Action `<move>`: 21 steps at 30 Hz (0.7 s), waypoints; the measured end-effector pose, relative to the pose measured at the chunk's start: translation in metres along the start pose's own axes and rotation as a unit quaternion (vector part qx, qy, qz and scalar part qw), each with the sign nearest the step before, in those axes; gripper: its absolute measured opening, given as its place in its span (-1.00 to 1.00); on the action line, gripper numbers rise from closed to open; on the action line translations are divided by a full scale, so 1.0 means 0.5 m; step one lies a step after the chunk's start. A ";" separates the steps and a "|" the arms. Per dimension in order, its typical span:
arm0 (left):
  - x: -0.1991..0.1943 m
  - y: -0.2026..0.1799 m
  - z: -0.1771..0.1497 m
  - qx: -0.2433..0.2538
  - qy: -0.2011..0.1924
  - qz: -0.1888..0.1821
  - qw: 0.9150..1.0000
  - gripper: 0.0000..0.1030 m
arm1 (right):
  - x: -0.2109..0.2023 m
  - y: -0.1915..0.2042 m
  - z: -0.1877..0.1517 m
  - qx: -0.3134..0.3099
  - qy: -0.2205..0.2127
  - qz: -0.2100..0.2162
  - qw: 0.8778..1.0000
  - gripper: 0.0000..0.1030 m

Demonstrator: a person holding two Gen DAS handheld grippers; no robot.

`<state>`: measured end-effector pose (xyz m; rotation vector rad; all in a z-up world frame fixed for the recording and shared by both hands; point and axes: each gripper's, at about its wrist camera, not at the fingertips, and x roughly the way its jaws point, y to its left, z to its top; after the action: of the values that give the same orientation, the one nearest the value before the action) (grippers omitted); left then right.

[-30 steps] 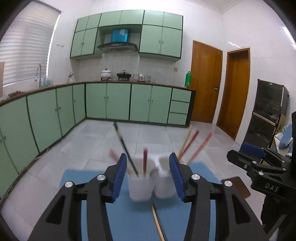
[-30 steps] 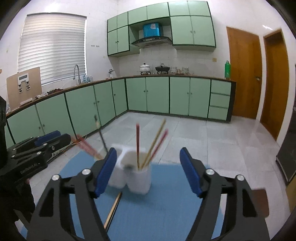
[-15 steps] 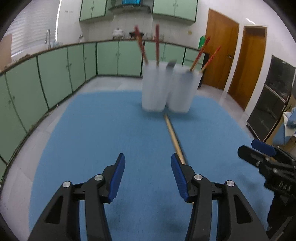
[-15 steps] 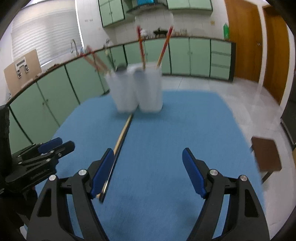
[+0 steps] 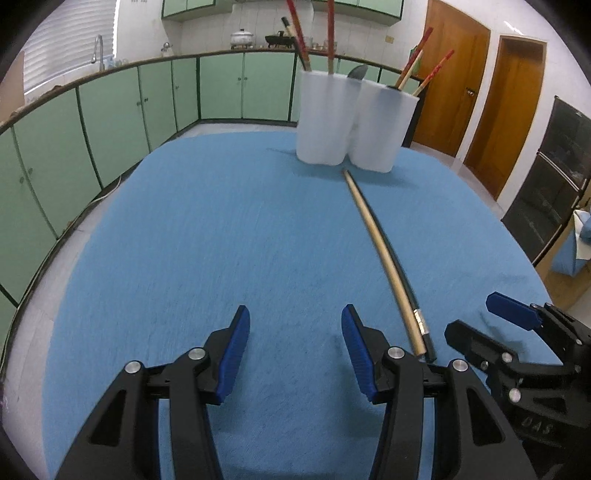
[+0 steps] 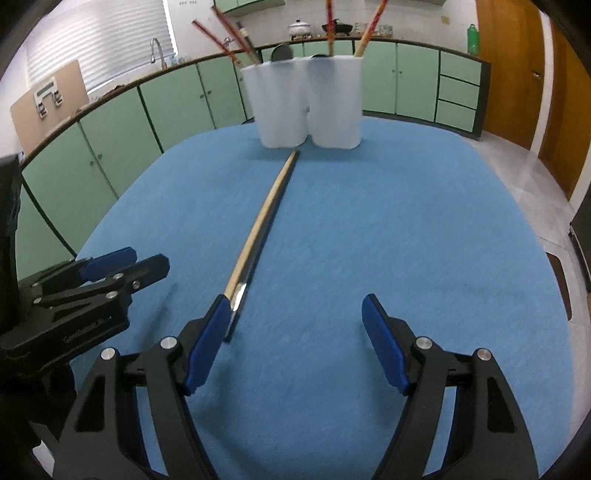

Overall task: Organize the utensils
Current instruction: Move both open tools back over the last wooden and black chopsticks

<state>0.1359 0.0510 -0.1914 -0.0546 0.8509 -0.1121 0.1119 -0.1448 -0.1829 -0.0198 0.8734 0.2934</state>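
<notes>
Green kitchen cabinets [image 5: 221, 92] are ringing the room behind your blue felt-covered table [image 5: 221, 229], and on that cloth the pair of long chopsticks, one pale wood and one dark with a metal band [image 5: 384, 254], is lying side by side, its far tip just short of the white plastic utensil holder [image 5: 347, 122] standing at the far edge. Red and wooden chopsticks [image 6: 364, 31] are leaning out of the holder's two cups. Your right gripper [image 6: 295, 325] is hovering low over the cloth with its blue-padded jaws closing yet wide apart and nothing between them; the pair's near end is lying just beside the left pad, partly hidden behind it, and whether they are touching is unclear. Your left gripper [image 5: 293, 339] is hanging over bare cloth to the left of the pair, its jaws standing about half apart and gripping nothing.
</notes>
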 end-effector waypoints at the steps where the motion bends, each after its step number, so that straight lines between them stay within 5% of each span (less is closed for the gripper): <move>1: 0.001 0.001 0.000 -0.002 0.002 0.000 1.000 -0.01 | 0.001 0.005 0.001 -0.002 0.003 0.001 1.000 0.37; 21: -0.006 0.010 -0.001 -0.007 0.004 -0.002 1.000 -0.01 | 0.014 0.038 -0.006 -0.042 0.026 -0.037 0.998 0.26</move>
<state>0.1338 0.0562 -0.1900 -0.0684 0.8601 -0.1098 0.1088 -0.1253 -0.1882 -0.1387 0.9103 0.2615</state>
